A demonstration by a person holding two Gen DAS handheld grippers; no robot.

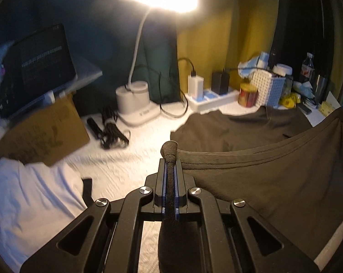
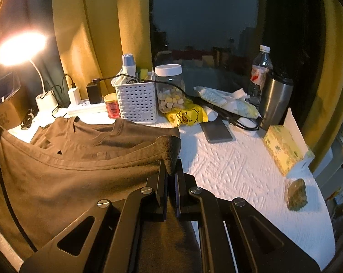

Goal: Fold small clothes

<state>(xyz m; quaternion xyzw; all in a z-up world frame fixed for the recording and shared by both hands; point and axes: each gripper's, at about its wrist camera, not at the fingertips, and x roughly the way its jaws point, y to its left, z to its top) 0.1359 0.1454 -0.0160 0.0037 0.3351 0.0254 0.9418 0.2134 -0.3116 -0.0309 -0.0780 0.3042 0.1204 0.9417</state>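
Between my two grippers hangs the hem of a brown shirt [image 2: 57,177], its collar end lying flat on the white table [image 2: 239,170] toward the basket [image 2: 137,104]. My left gripper [image 1: 170,159] is clamped tight on one hem corner, a nub of cloth poking out past the tips; my right gripper [image 2: 171,159] is pinched on the other corner the same way. The hem sags in a soft curve between them, so the cloth is light and limp, with no stiffness to hold a line by itself. It won't slip easily from the pads, but it will droop and wrinkle if I let the two corners drift together. I judge the corners are the right place to hold: keeping them apart and level should let me lay the hem up over the collar end in one even fold. The lamp [image 1: 137,104] and cords [image 1: 110,129] sit close on the left, so I should carry the cloth clear of them.
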